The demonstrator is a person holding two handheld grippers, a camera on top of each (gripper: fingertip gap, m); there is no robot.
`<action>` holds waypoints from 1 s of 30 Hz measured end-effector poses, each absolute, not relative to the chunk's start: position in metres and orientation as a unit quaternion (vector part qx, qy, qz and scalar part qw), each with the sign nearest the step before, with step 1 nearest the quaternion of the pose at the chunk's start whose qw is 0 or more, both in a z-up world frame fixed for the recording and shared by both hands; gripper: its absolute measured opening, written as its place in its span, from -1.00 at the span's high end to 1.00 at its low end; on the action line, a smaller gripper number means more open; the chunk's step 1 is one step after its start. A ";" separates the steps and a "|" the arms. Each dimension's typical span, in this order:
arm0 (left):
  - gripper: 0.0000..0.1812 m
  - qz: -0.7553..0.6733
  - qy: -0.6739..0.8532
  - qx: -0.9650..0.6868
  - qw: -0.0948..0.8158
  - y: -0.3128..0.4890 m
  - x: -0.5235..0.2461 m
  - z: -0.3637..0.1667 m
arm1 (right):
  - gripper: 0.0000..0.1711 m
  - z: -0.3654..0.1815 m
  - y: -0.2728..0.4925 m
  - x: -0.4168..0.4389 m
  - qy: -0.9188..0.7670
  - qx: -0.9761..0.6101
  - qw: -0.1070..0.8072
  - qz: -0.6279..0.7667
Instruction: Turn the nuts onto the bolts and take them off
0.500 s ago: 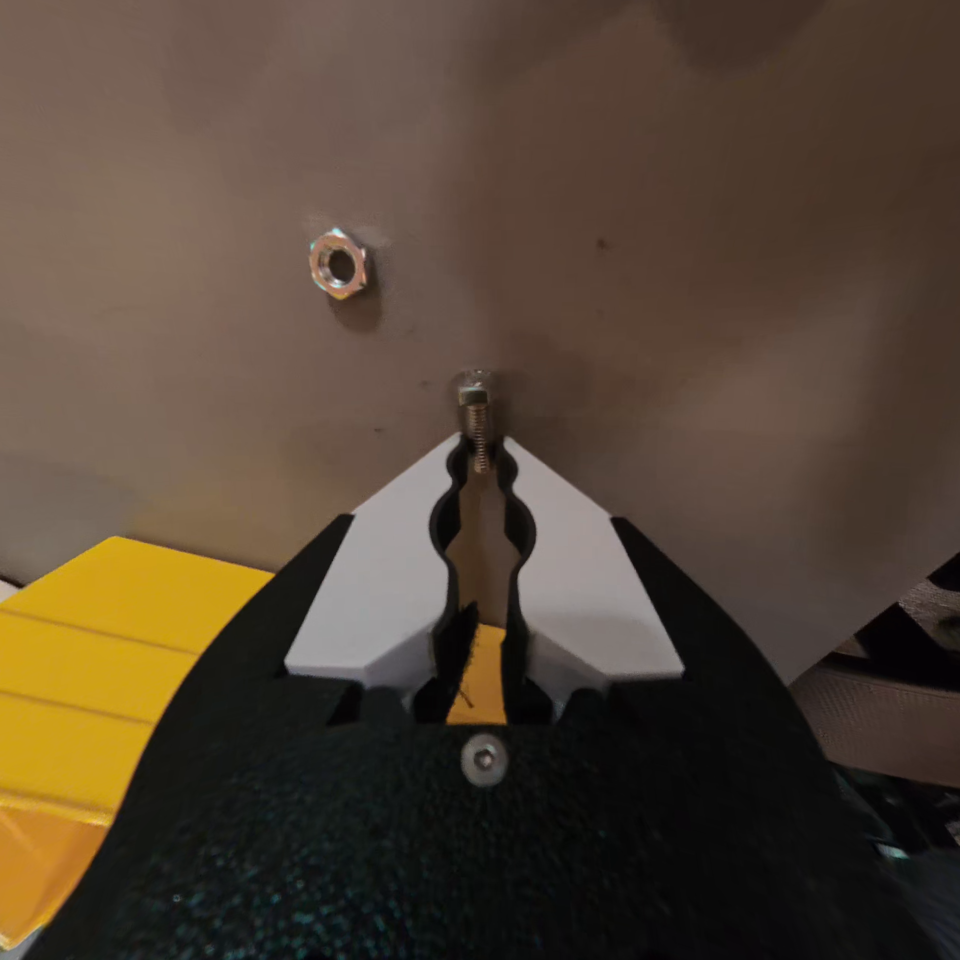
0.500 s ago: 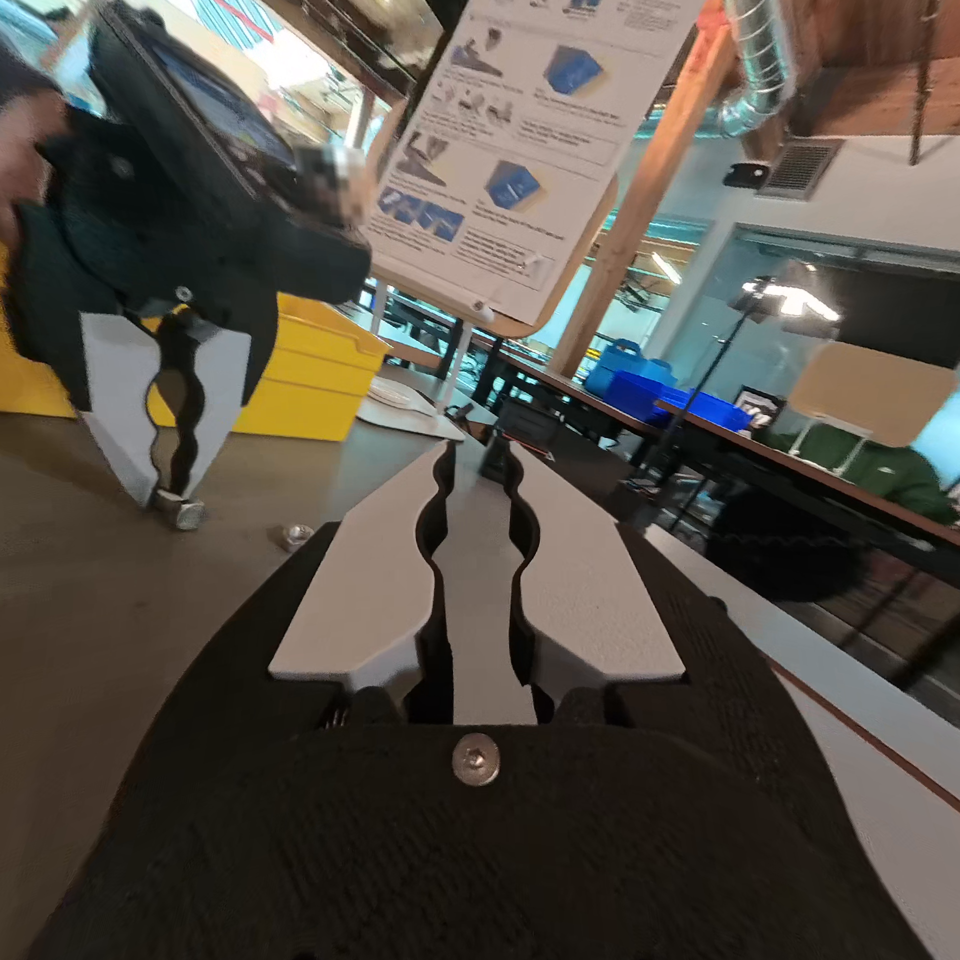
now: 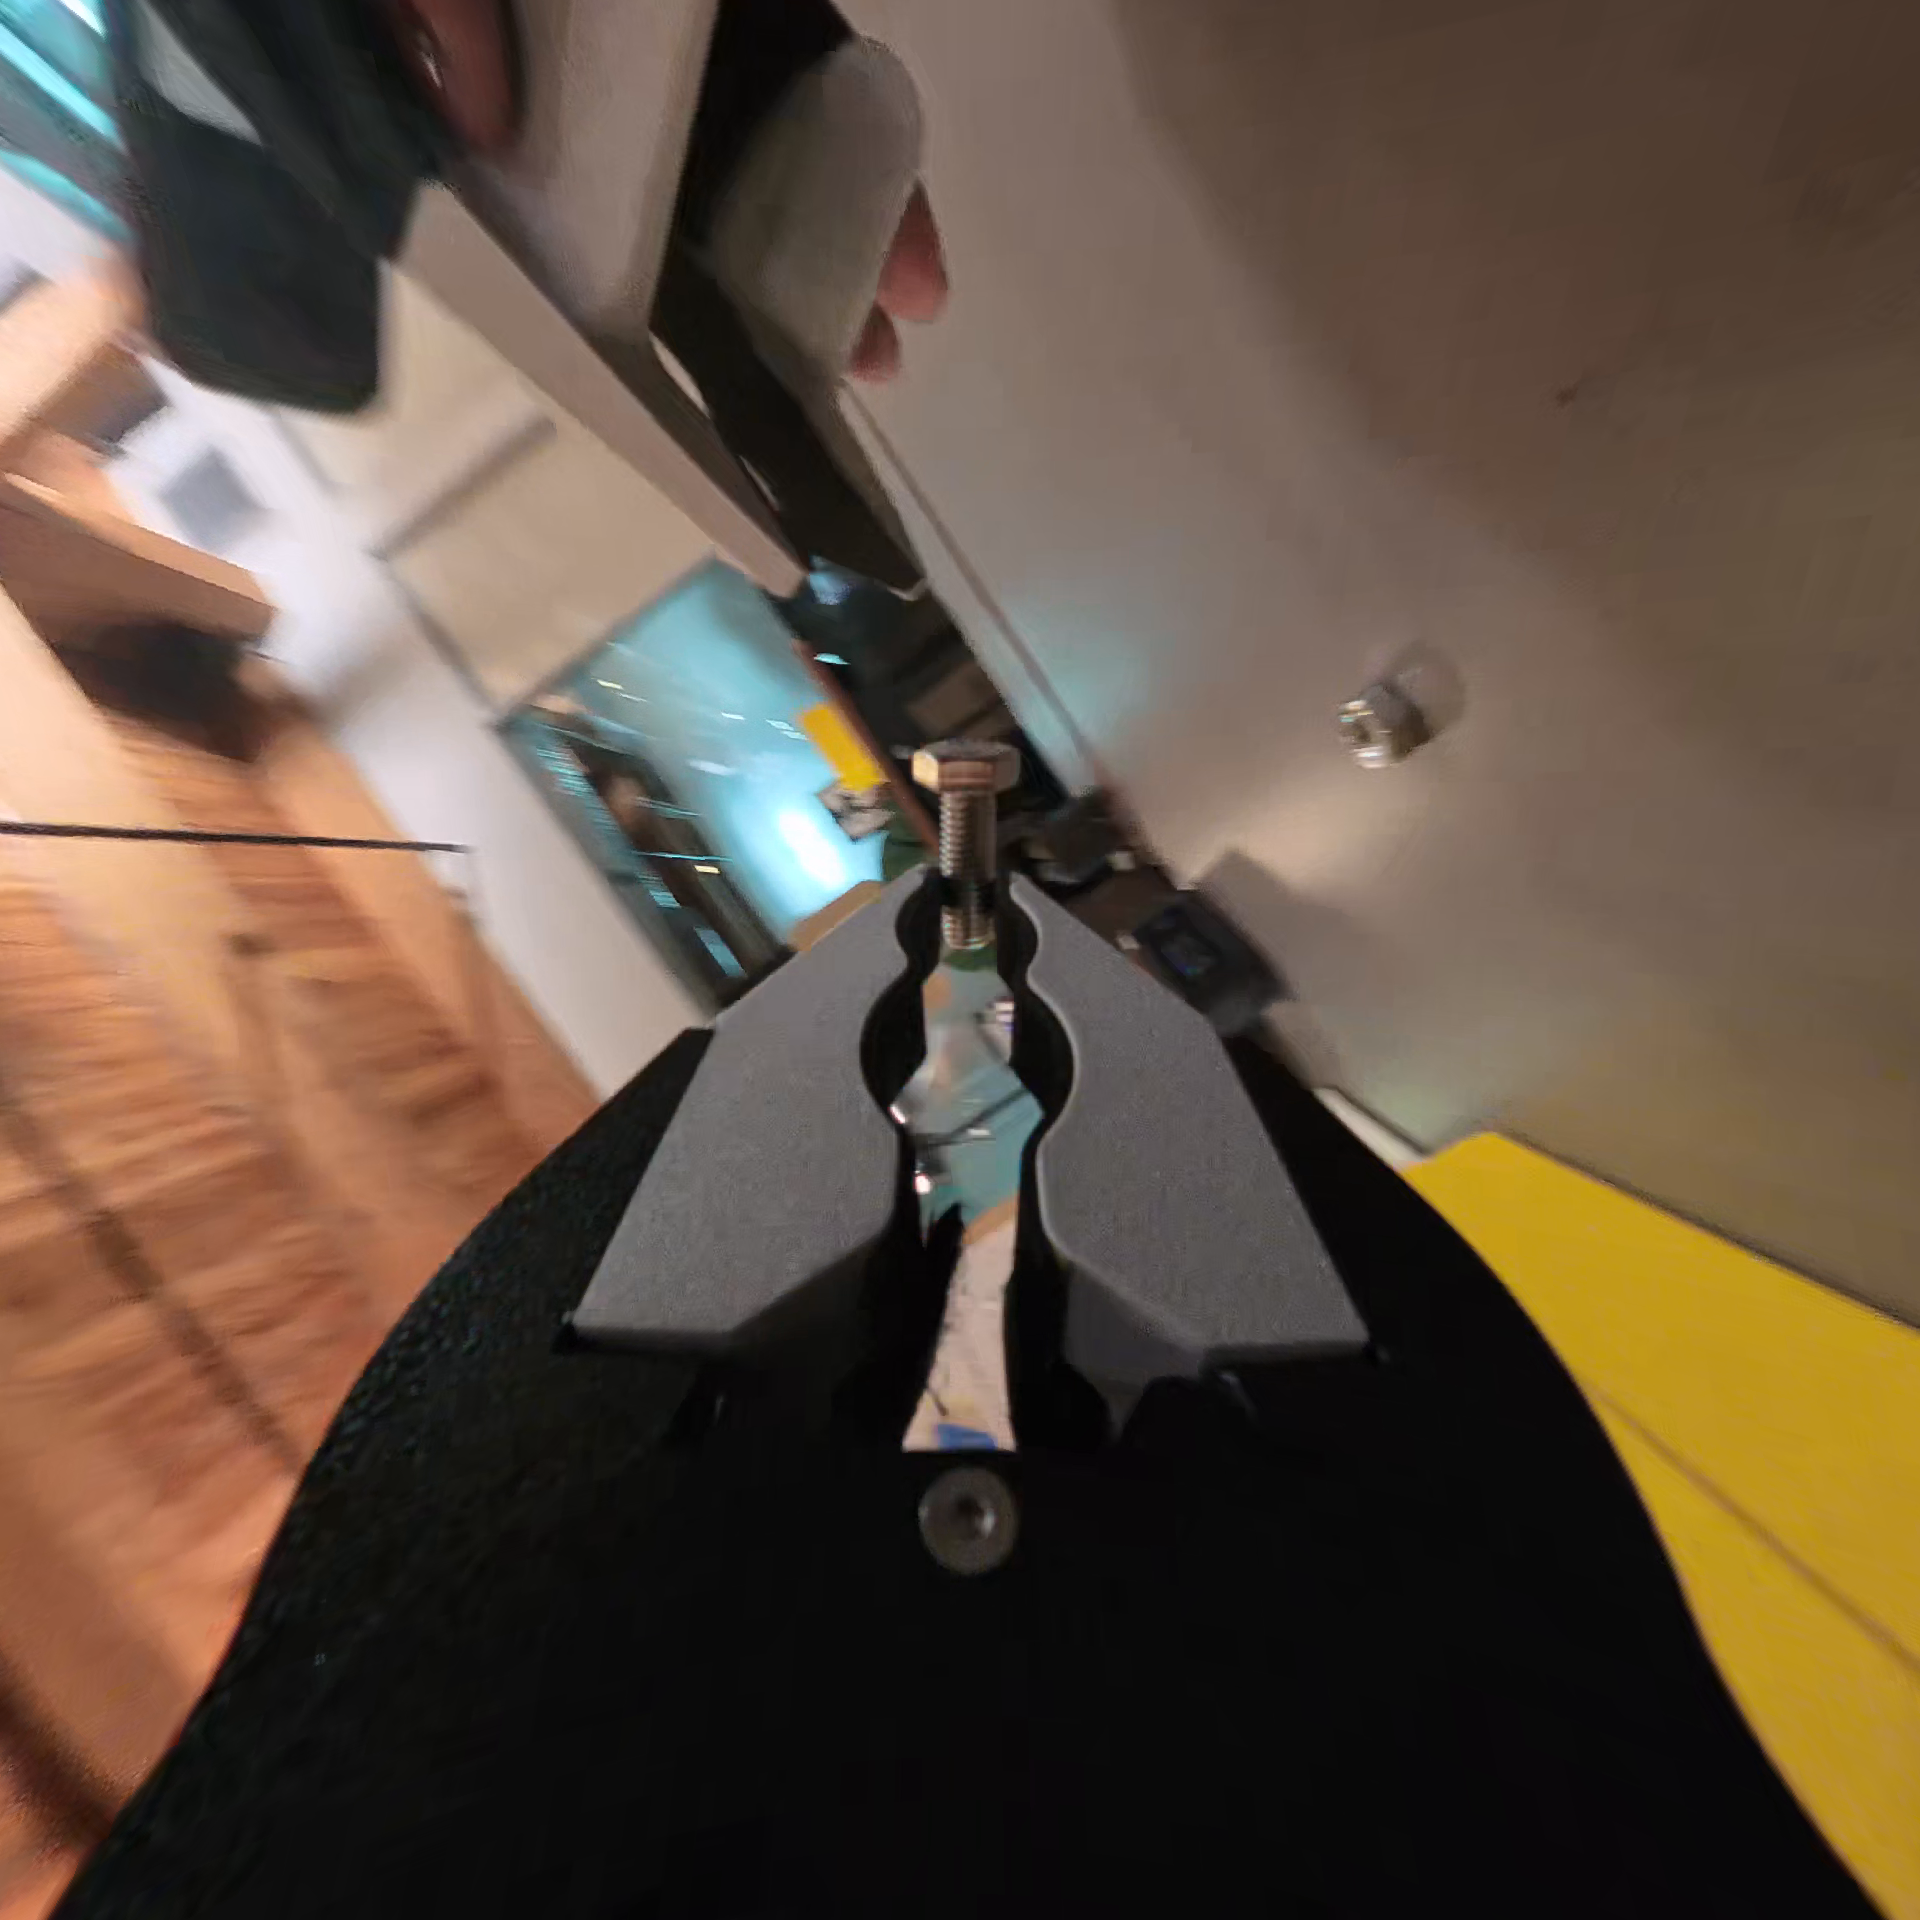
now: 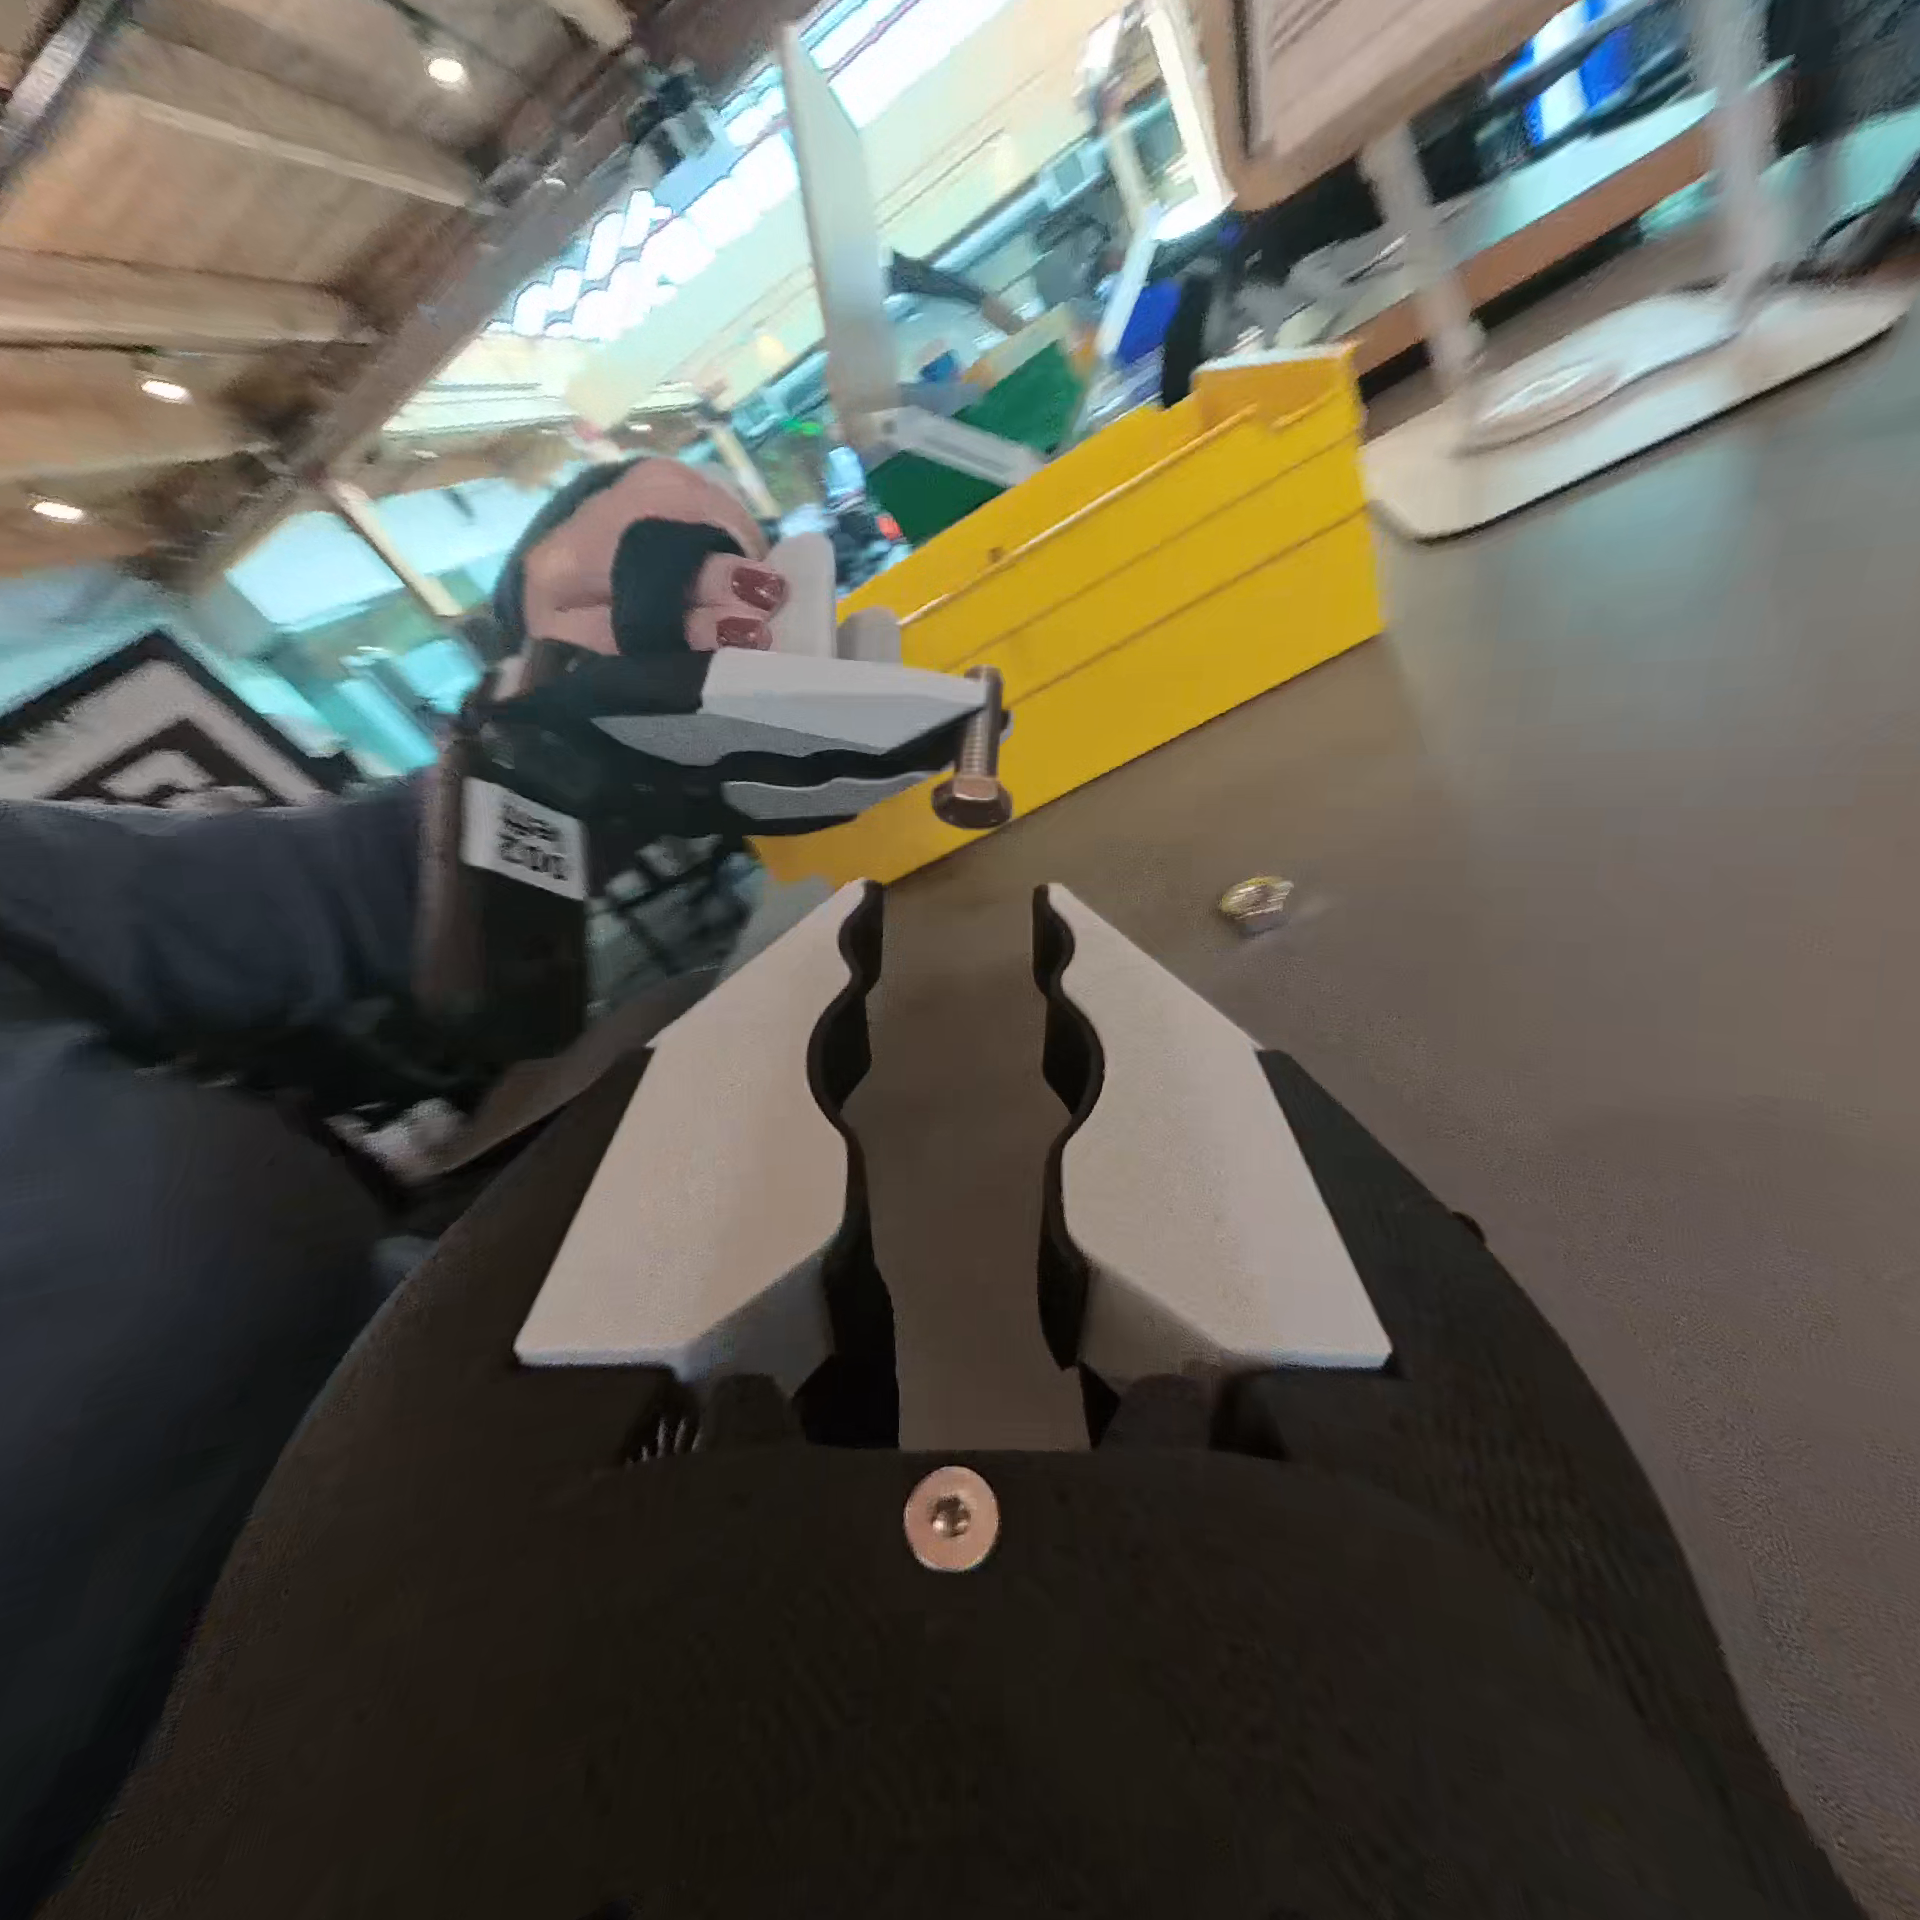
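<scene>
Lifted clear of the surface (image 4: 1558, 831) since half a second ago, the bolt (image 3: 964, 852) now rides in the left gripper (image 3: 966, 904), whose jaws pinch its threaded shank near the tips, head outward. That readies it for threading. The right gripper (image 4: 956, 904) hangs just over the surface with jaws spread and empty, aimed toward the nut (image 4: 1257, 902), which lies loose beside the yellow bin (image 4: 1143, 623). Motion blur smears the room, and the bolt's thread end is hidden between the jaws.
</scene>
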State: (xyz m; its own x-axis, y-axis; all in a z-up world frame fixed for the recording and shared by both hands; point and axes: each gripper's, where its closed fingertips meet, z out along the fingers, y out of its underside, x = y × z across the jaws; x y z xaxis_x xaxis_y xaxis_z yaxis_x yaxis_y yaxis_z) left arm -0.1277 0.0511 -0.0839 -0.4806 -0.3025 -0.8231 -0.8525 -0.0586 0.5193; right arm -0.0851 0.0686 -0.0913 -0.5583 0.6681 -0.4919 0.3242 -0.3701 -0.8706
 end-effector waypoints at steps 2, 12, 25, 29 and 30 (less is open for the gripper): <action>0.92 0.608 0.654 -0.375 0.249 0.051 -0.109 -0.074 | 0.65 -0.090 0.058 -0.079 -0.540 -0.448 0.059 0.710; 0.92 0.628 0.687 -0.264 0.254 0.050 -0.072 -0.075 | 0.72 -0.085 0.035 -0.058 -0.529 -0.417 -0.087 0.734; 0.82 0.455 0.514 -0.618 0.384 0.057 -0.091 -0.080 | 0.83 -0.092 0.051 -0.076 -0.574 -0.424 0.090 0.695; 0.82 0.352 0.358 -0.745 0.439 0.059 -0.108 -0.079 | 0.83 -0.086 0.063 -0.079 -0.581 -0.408 0.186 0.680; 0.77 0.300 0.321 -0.775 0.454 0.060 -0.106 -0.084 | 0.83 -0.084 0.065 -0.080 -0.584 -0.400 0.206 0.675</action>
State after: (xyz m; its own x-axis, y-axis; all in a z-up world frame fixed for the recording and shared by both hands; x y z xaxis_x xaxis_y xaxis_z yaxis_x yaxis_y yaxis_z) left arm -0.1058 0.0599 -0.0840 0.6136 -0.2251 -0.7569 -0.7701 -0.3826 -0.5105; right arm -0.0799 0.0651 -0.0844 -0.5944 0.7465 -0.2991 0.1891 -0.2318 -0.9542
